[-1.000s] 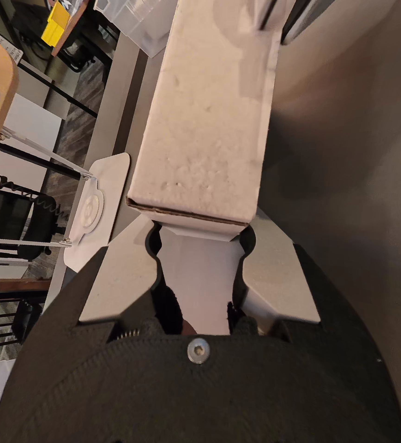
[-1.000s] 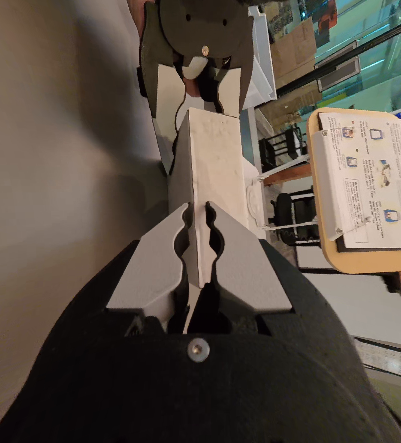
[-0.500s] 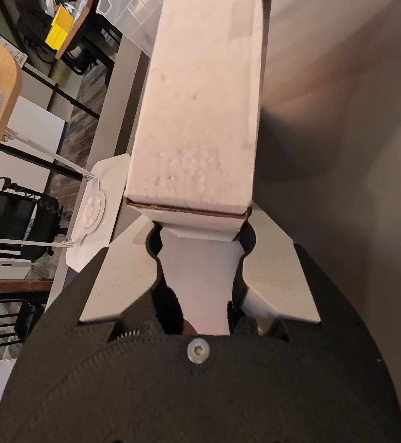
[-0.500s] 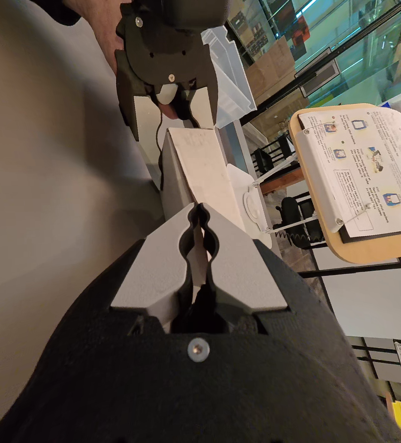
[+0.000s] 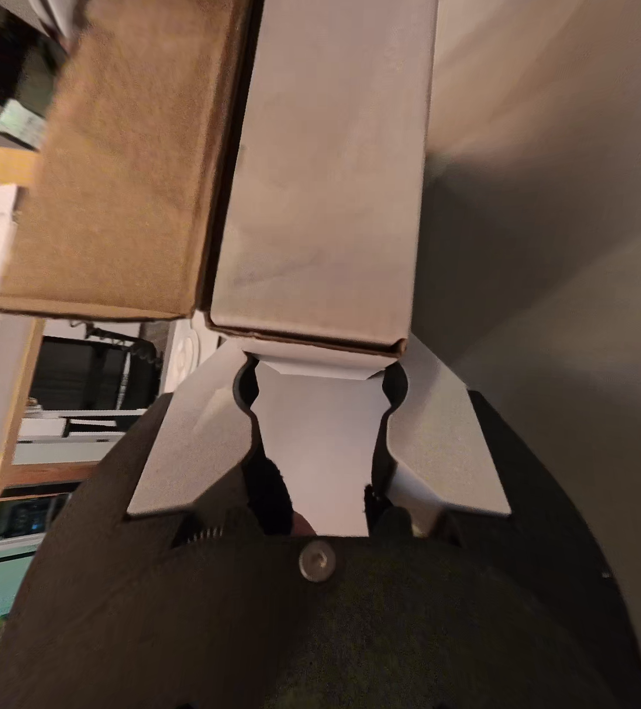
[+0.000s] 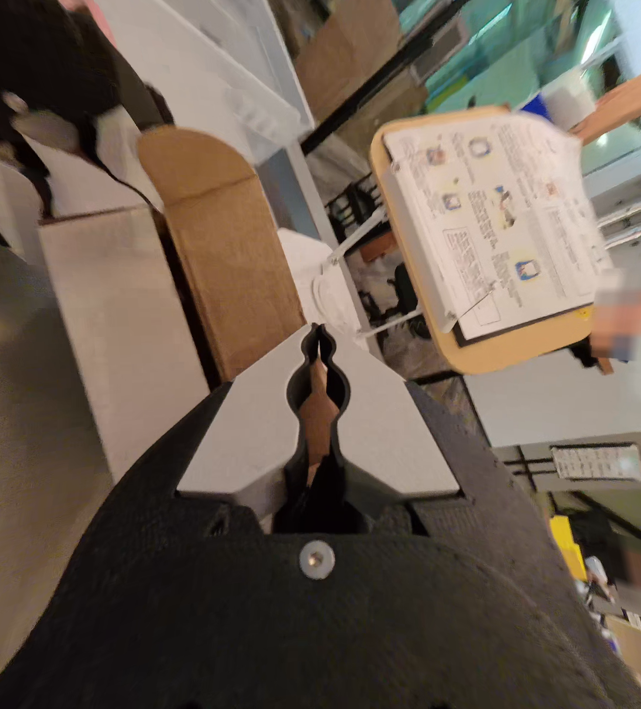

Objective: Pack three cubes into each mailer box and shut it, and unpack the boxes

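A white mailer box [image 5: 322,172] lies on the grey table [image 5: 560,268]. My left gripper [image 5: 320,368] is shut on the box's near end, one finger on each side. The box's lid [image 5: 119,172] stands swung open, with its brown inner side showing. In the right wrist view my right gripper [image 6: 318,337] is shut on the edge of that lid [image 6: 230,268], and brown cardboard shows between the fingers. The white box wall [image 6: 119,314] is to its left. The left gripper [image 6: 62,126] shows blurred at the box's far end. No cubes are in view.
A wooden stand with a printed sheet [image 6: 495,238] is beyond the table edge on the right. A clear plastic bin [image 6: 234,76] stands at the table's far end. A white plate-like mount [image 6: 322,284] sits at the table edge. The grey table [image 6: 4,383] stretches left.
My right gripper closed on the lid's edge and pulled it away from the box, so the lid swung open and its brown inside shows. My left gripper kept its hold on the box's end.
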A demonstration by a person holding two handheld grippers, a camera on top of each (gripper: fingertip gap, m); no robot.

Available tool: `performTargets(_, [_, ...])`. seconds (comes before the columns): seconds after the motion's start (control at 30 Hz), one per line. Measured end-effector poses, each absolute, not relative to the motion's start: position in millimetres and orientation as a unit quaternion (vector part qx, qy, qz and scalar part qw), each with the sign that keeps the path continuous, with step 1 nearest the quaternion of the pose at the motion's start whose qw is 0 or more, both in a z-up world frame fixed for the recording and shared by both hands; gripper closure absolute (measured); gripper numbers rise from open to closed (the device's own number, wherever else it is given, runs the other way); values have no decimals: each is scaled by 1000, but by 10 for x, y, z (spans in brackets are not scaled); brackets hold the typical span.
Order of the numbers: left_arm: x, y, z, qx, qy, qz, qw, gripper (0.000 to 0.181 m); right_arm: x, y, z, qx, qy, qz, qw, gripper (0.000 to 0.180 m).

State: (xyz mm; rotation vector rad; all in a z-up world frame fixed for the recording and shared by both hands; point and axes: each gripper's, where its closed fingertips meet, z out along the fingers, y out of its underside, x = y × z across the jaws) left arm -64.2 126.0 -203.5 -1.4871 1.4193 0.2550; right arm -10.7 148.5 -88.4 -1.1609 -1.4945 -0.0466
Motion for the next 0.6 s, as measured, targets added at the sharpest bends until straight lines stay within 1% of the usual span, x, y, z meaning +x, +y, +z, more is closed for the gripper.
performTargets(0.13, [-630, 1143, -2044, -596, 601, 138, 514, 117, -123, 1458, -972, -507, -655, 4, 560, 180])
performTargets(0.2, [-595, 1041, -2055, -594, 608, 123, 512, 114, -110, 1404, -1030, -511, -664, 13, 546, 180])
performTargets(0.3, [-583, 867, -2120, -601, 617, 86, 501, 99, -91, 1279, -1079, -511, -666, 28, 542, 180])
performTargets(0.33, [-575, 796, -2129, -608, 615, 65, 498, 97, -81, 1223, -1088, -509, -666, 36, 544, 180])
performTargets(0.4, [-545, 655, -2132, -629, 601, 5, 492, 81, -39, 1150, -1185, -515, -671, 33, 533, 180])
performTargets(0.43, [-549, 628, -2123, -639, 590, -16, 493, 79, -34, 1107, -1231, -512, -674, 30, 532, 180])
performTargets(0.5, [-536, 577, -2130, -647, 583, -49, 490, 85, -71, 977, -1334, -515, -679, 51, 520, 180])
performTargets(0.6, [-557, 607, -2102, -654, 571, -53, 493, 85, -73, 903, -1401, -510, -686, 41, 517, 180])
